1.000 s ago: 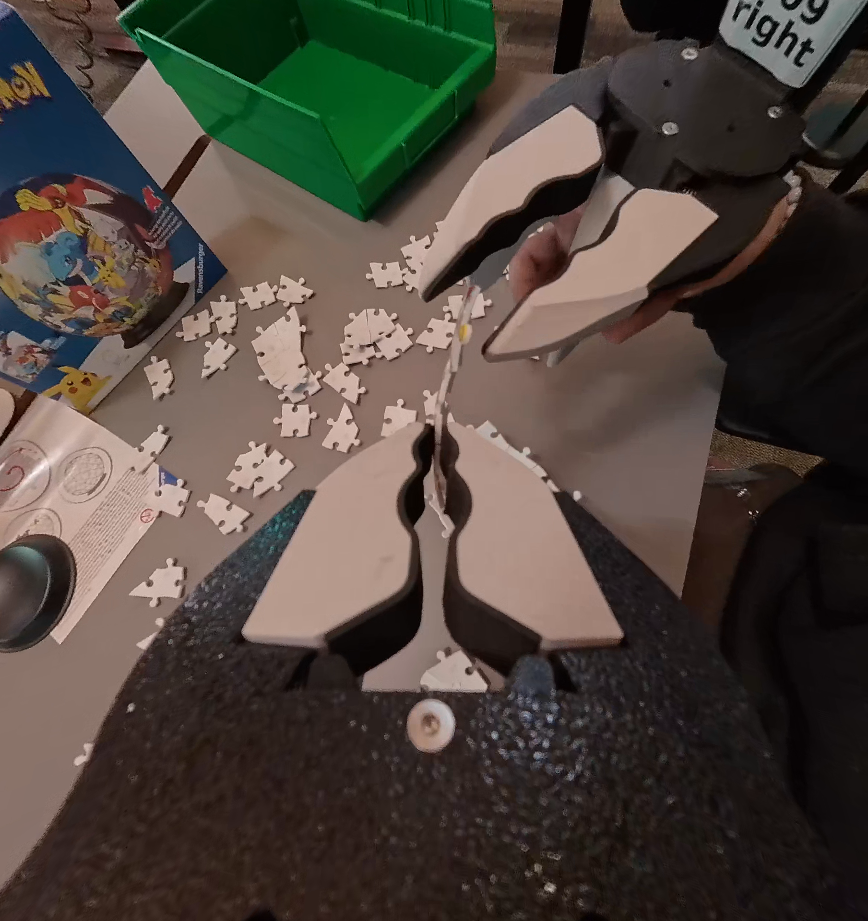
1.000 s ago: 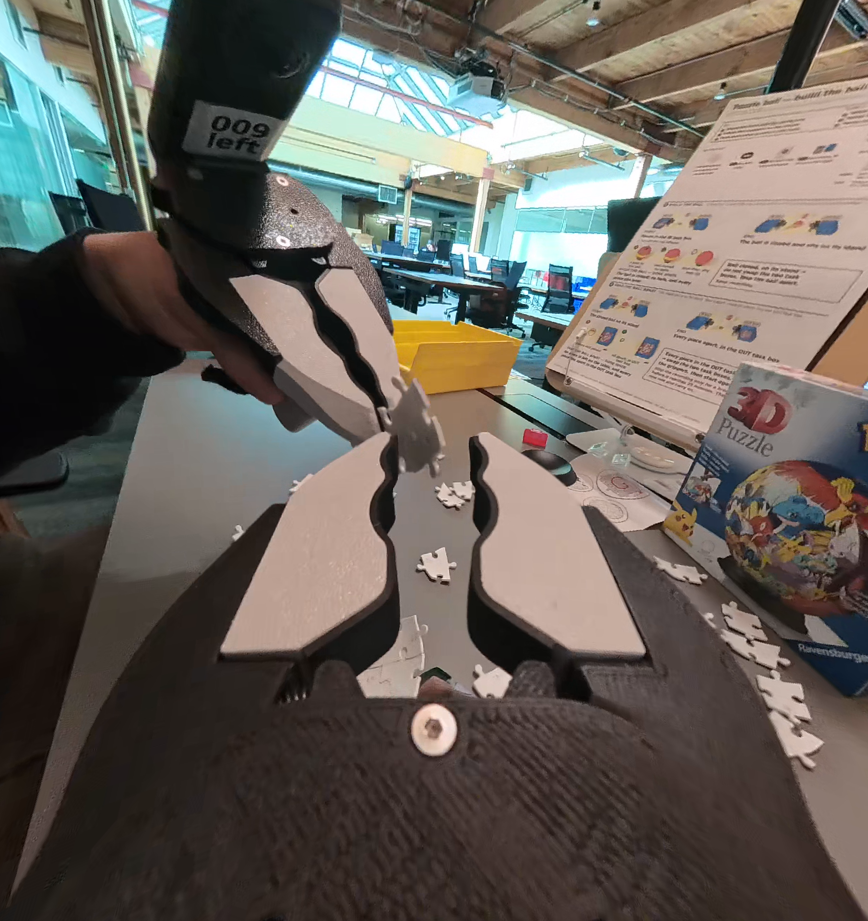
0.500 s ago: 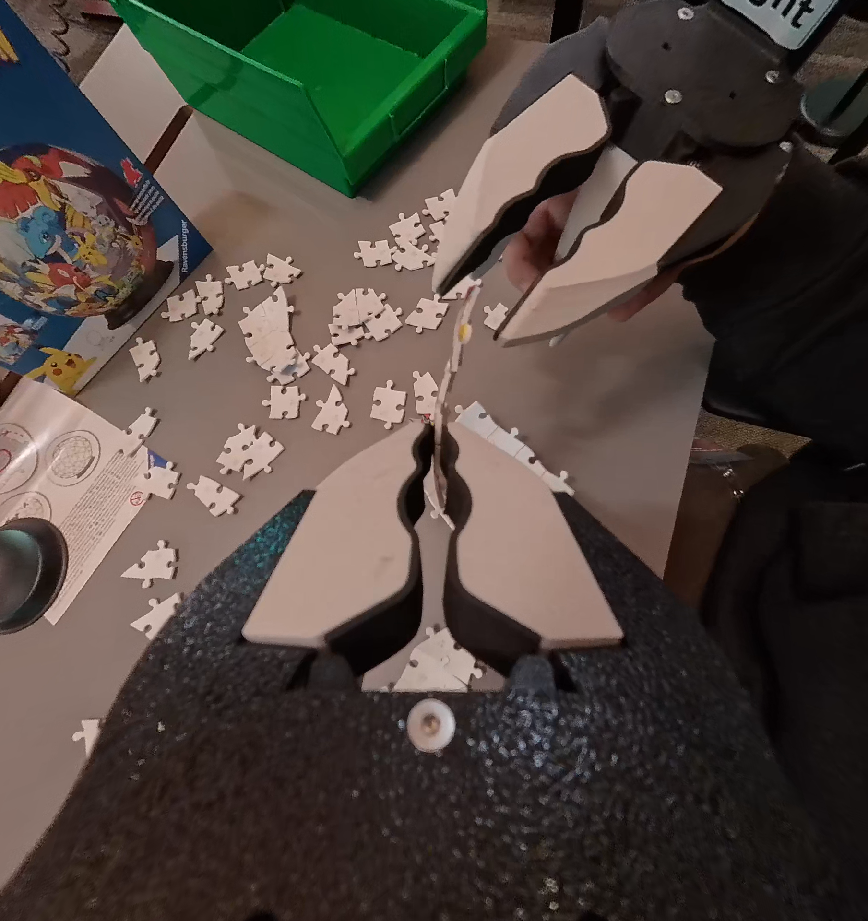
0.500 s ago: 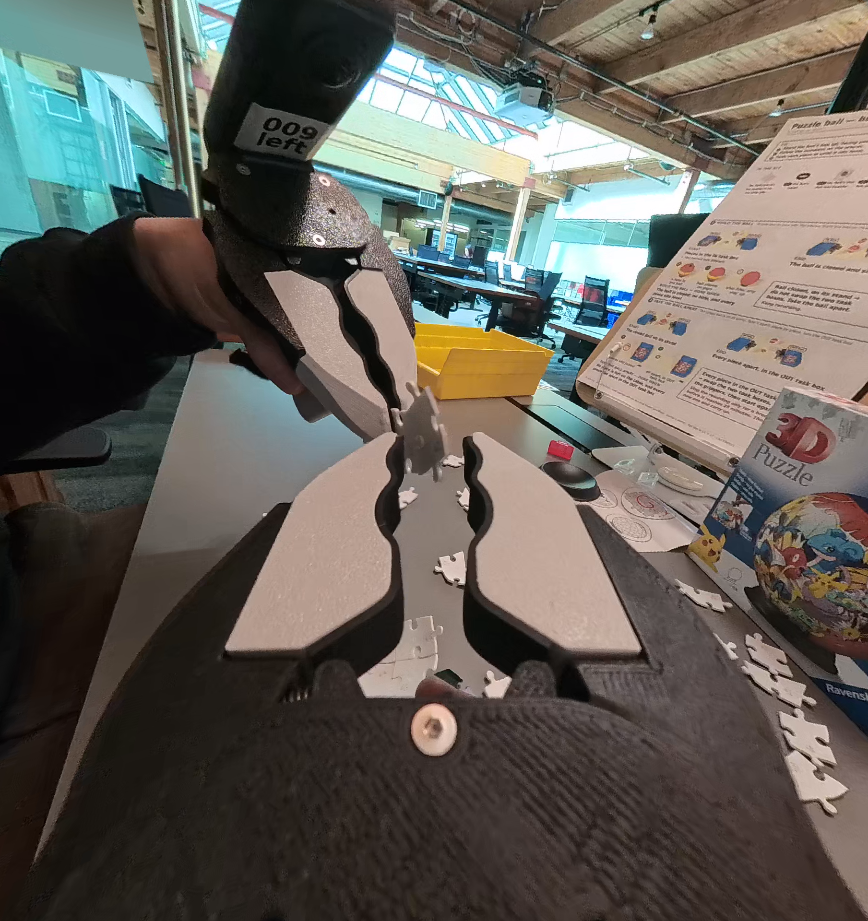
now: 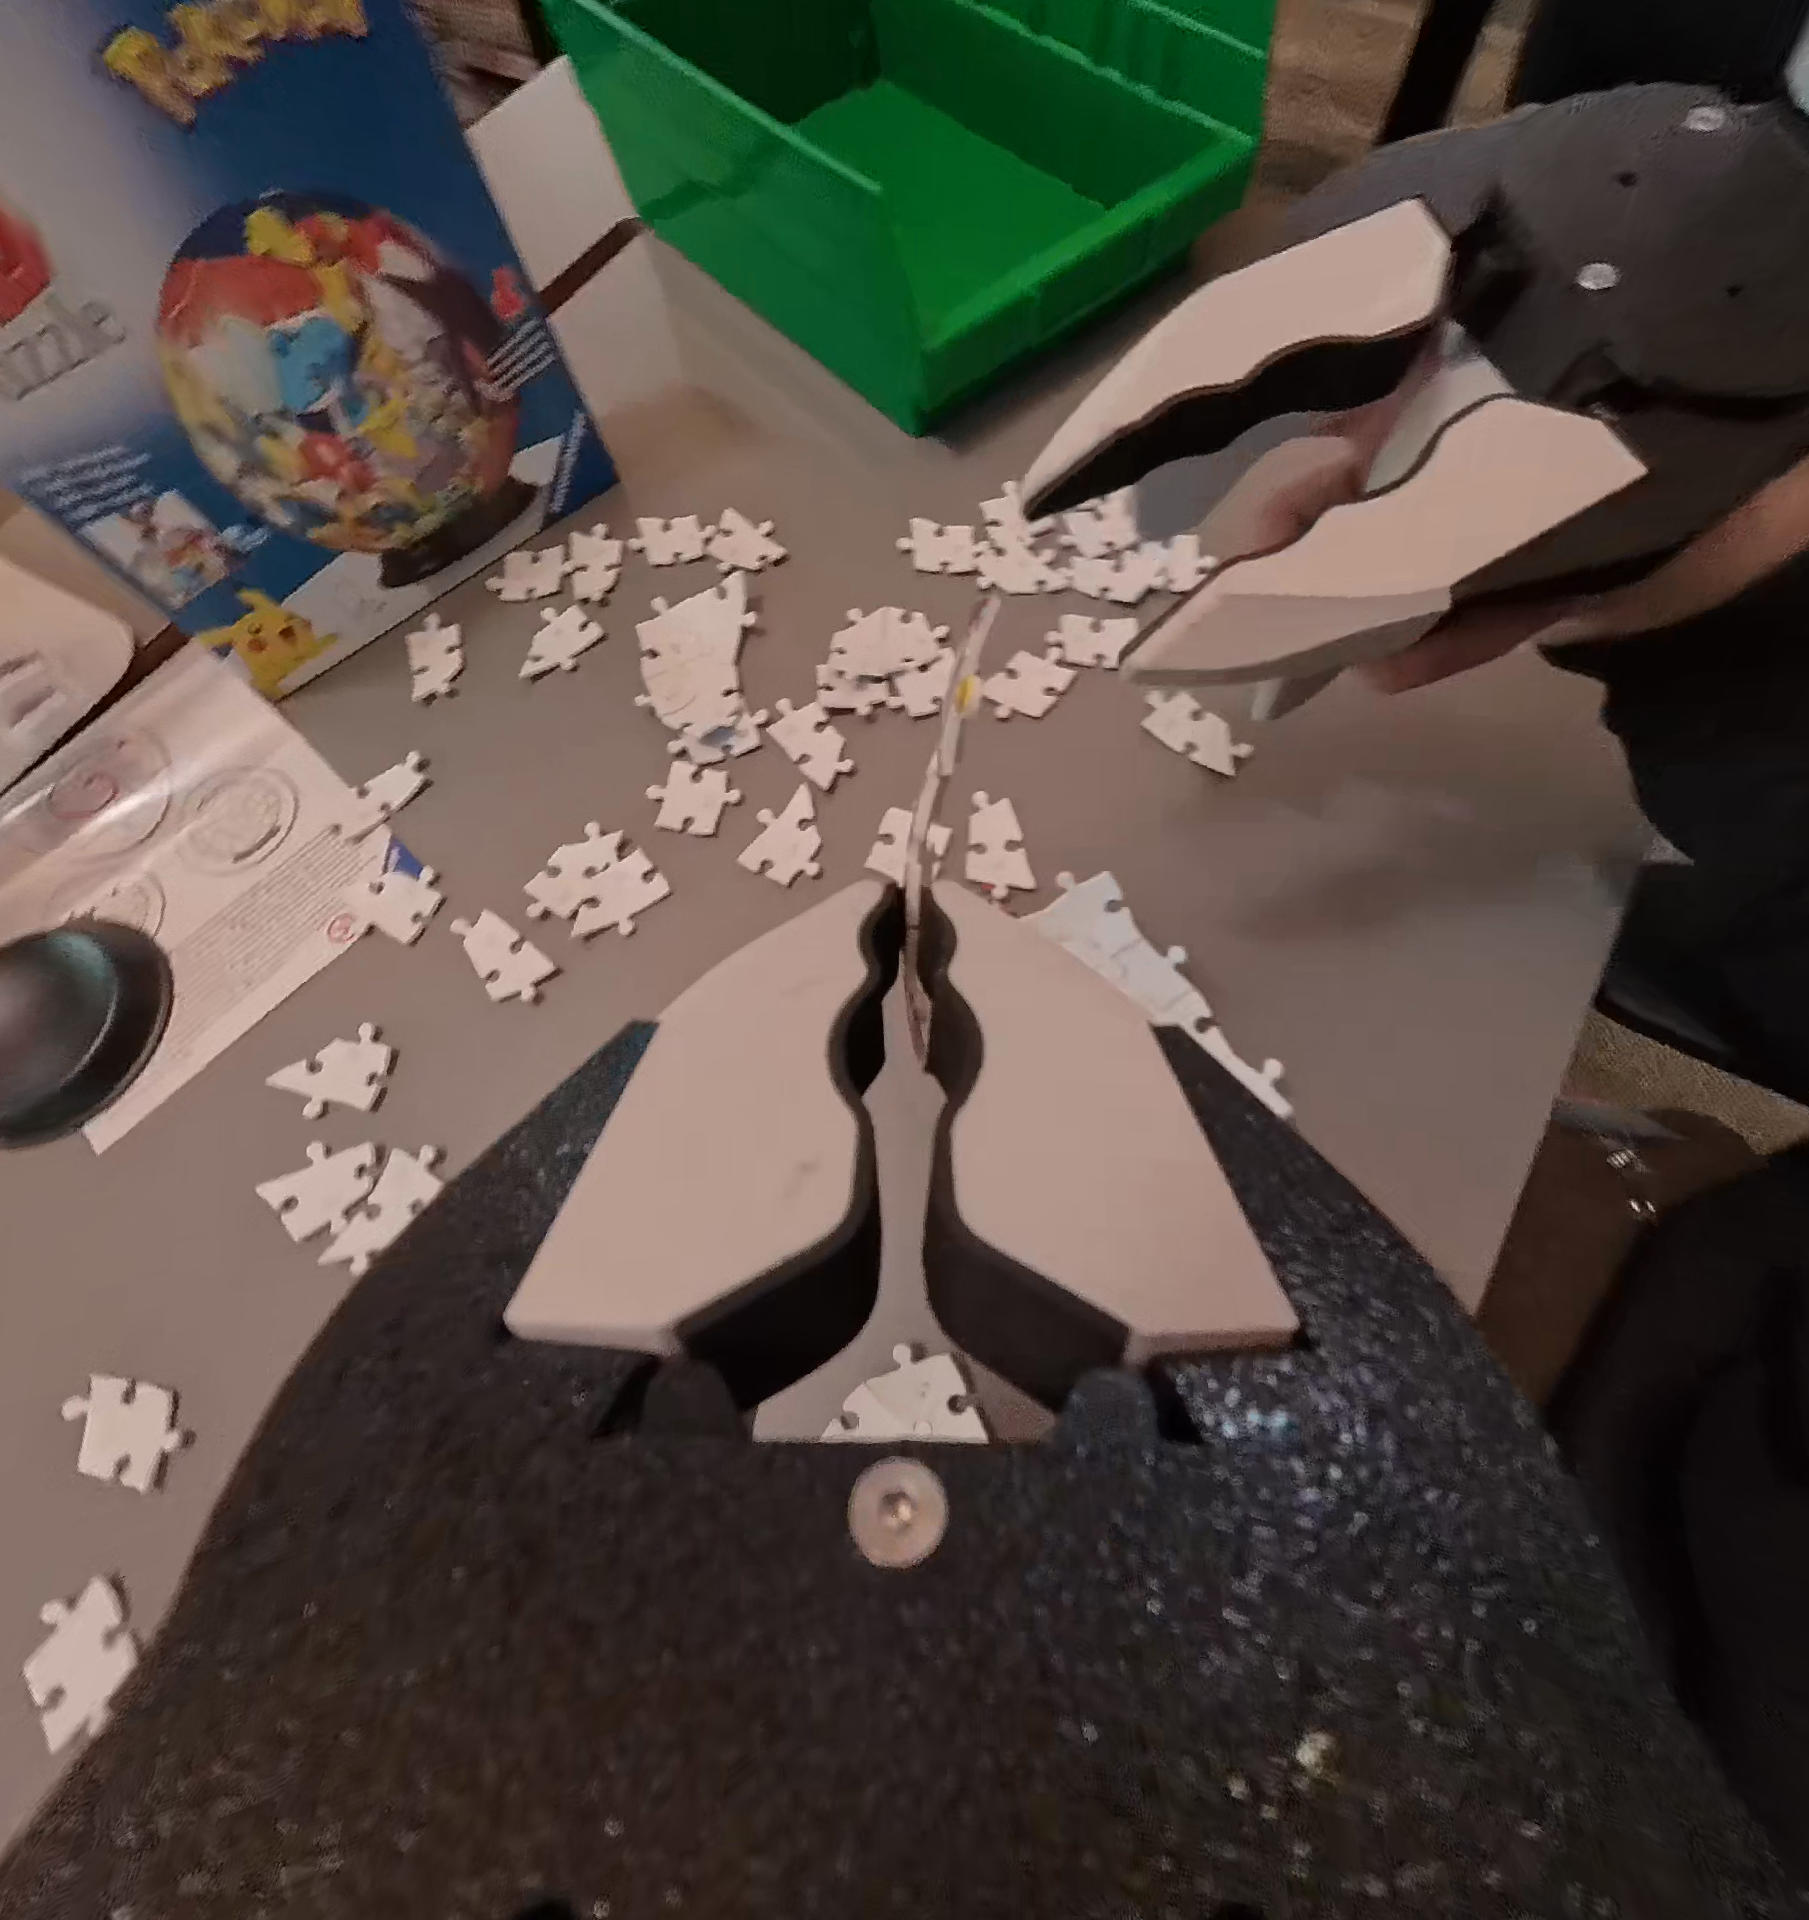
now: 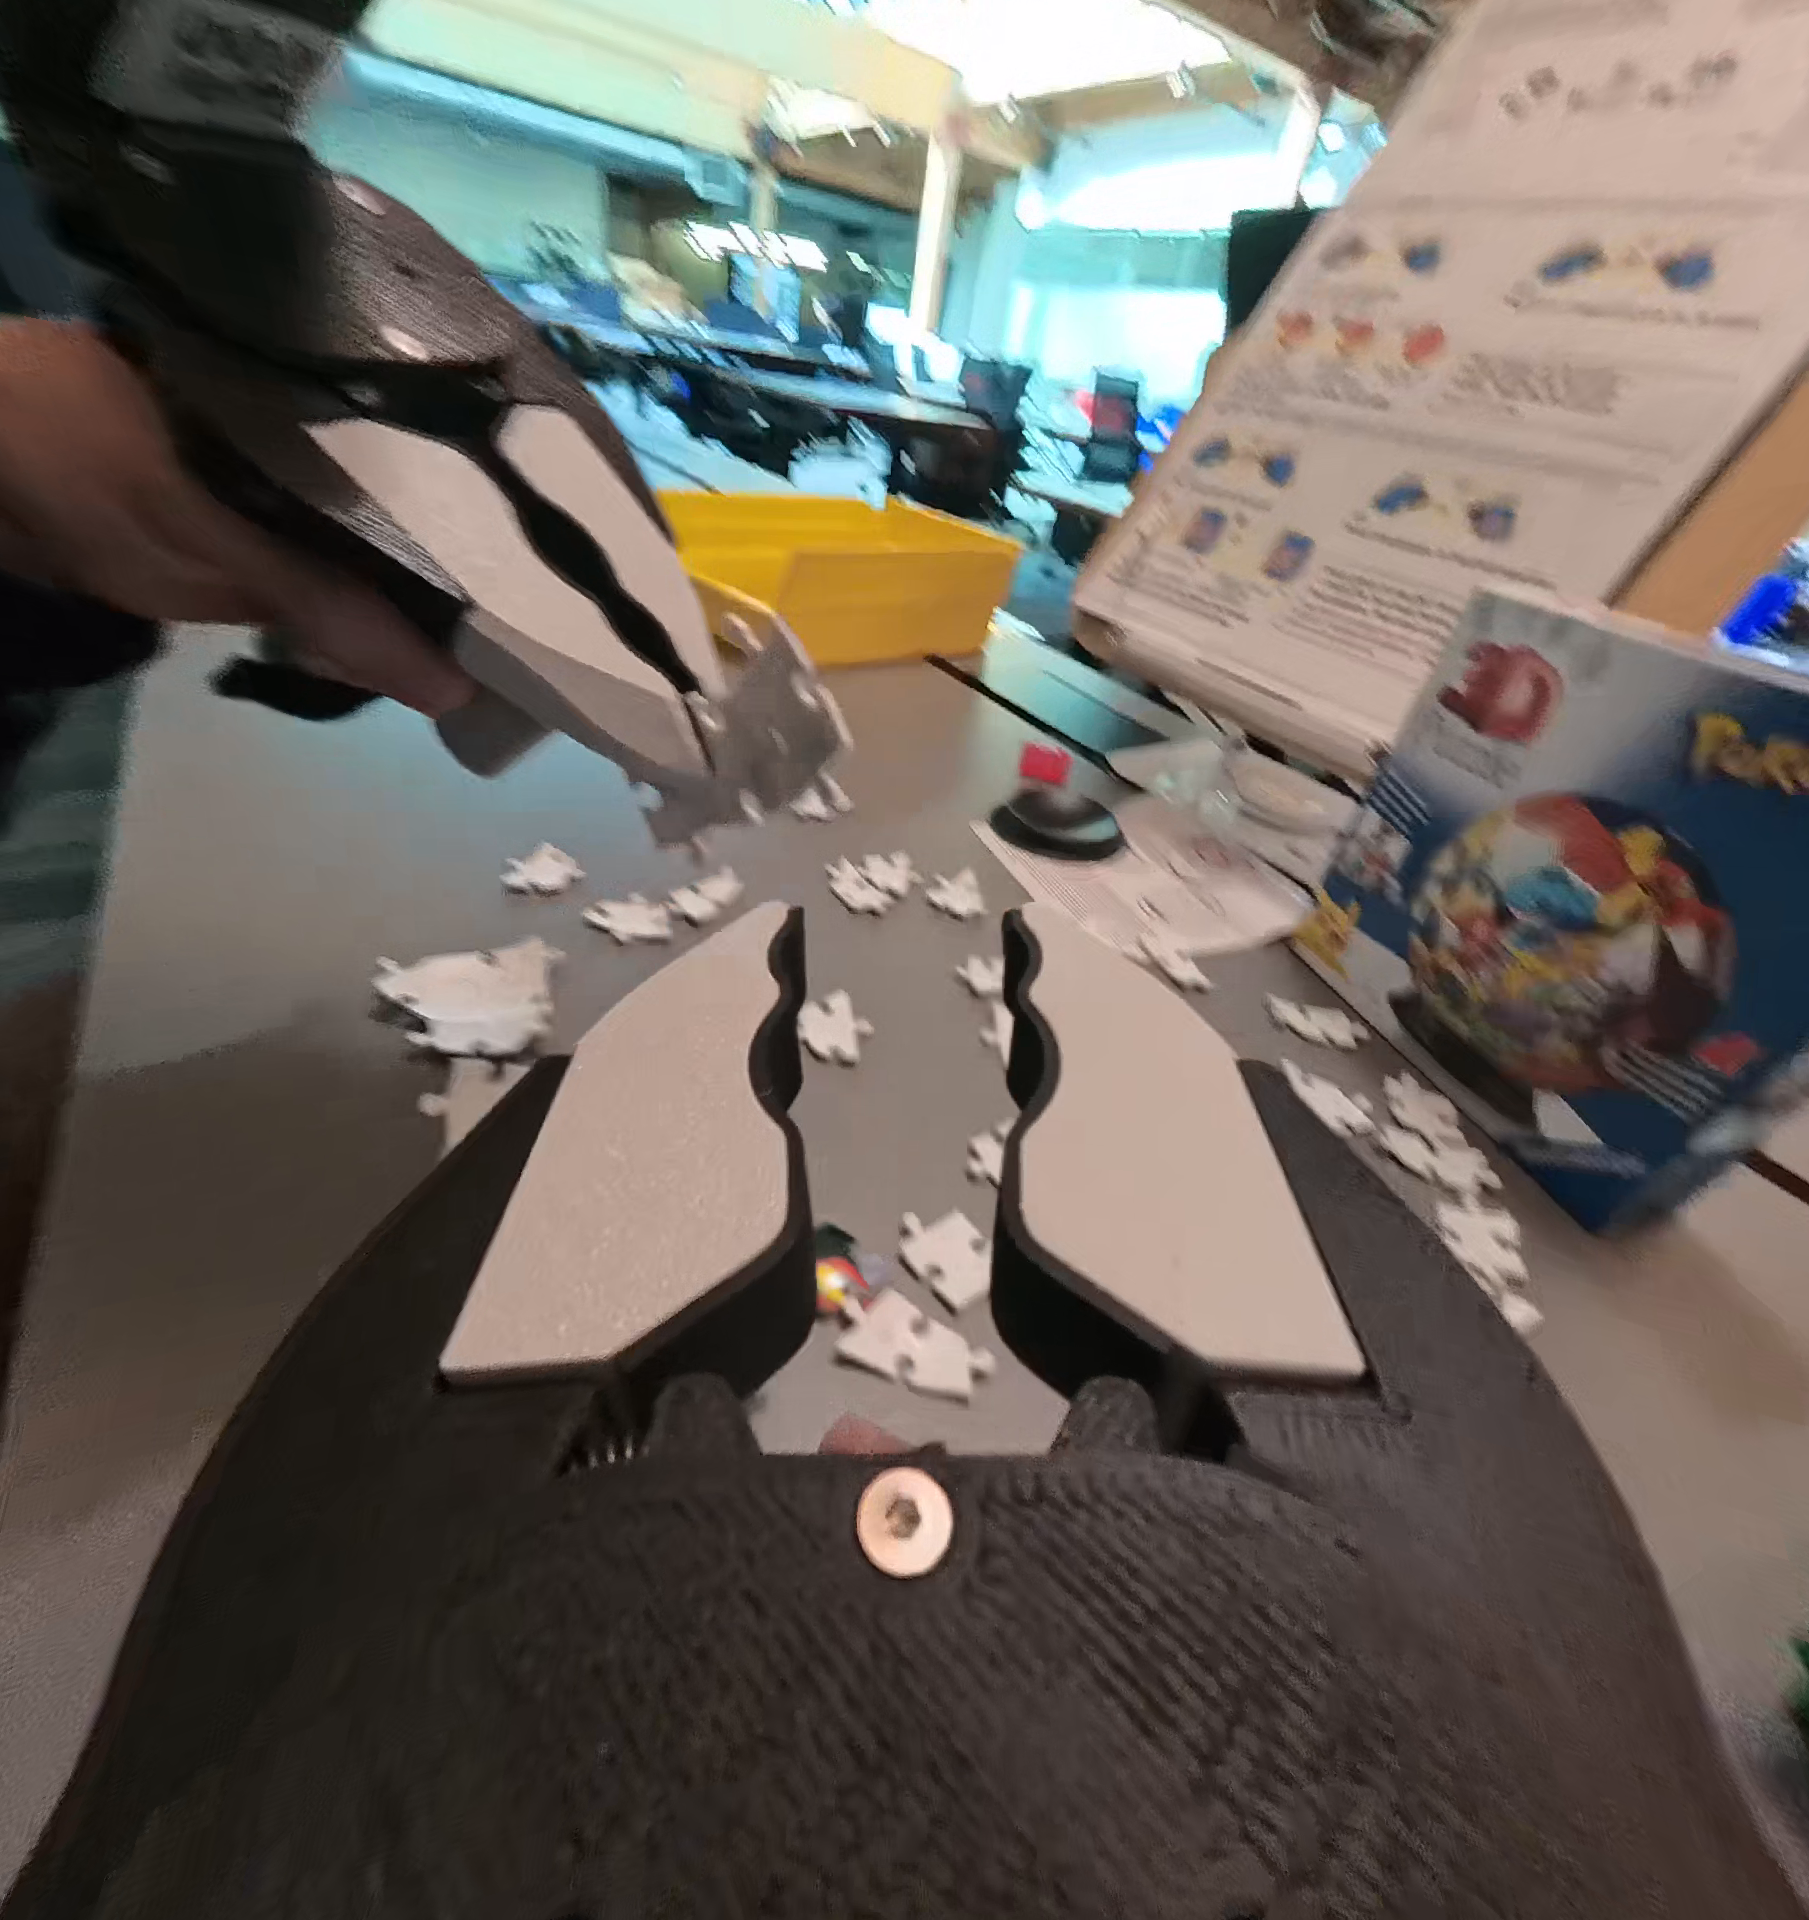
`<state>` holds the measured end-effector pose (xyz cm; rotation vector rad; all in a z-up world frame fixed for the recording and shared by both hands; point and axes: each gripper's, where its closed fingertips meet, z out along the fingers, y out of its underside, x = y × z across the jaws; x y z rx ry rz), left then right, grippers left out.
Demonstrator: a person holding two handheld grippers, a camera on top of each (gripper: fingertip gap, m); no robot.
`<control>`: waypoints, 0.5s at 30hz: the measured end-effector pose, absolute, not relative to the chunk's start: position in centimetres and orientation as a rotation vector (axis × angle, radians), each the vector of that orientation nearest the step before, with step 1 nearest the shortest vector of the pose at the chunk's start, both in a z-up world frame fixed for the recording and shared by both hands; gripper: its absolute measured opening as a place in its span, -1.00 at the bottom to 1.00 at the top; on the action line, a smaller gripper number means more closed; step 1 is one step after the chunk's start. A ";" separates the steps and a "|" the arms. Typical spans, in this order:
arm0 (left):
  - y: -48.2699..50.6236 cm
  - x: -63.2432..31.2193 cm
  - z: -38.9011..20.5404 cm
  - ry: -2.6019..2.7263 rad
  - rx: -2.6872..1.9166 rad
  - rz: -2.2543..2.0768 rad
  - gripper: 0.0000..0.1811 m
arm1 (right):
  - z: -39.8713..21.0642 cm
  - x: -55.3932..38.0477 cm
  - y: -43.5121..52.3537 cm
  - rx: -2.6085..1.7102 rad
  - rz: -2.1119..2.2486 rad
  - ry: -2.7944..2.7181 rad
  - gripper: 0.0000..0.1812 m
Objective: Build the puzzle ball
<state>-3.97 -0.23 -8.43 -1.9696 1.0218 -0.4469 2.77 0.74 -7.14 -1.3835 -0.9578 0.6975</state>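
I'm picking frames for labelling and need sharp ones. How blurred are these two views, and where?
Left wrist view: mild blur; the puzzle box and right gripper smear, loose pieces stay readable. Right wrist view: heavy motion blur; the background, instruction board and joined pieces in the left gripper streak, its own fingers sharp.
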 end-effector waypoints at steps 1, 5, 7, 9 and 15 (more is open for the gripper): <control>0.1 -4.4 -8.7 0.978 -1.973 -0.442 -0.98 | -7.8 3.1 1.3 -1.427 0.654 -0.958 -0.56; 0.5 -5.4 -9.3 0.847 -1.948 -0.436 -0.98 | -9.4 3.3 2.2 -1.532 0.576 -0.971 -0.48; 0.4 -5.5 -9.5 0.817 -1.946 -0.434 -0.98 | -9.3 3.0 2.1 -1.530 0.574 -0.966 -0.51; 0.1 -5.4 -9.6 0.826 -1.941 -0.435 -0.98 | -9.2 2.7 2.1 -1.536 0.580 -0.959 -0.53; -0.1 -5.6 -9.9 0.843 -1.950 -0.404 -0.98 | -9.6 2.5 2.0 -1.567 0.559 -0.980 -0.53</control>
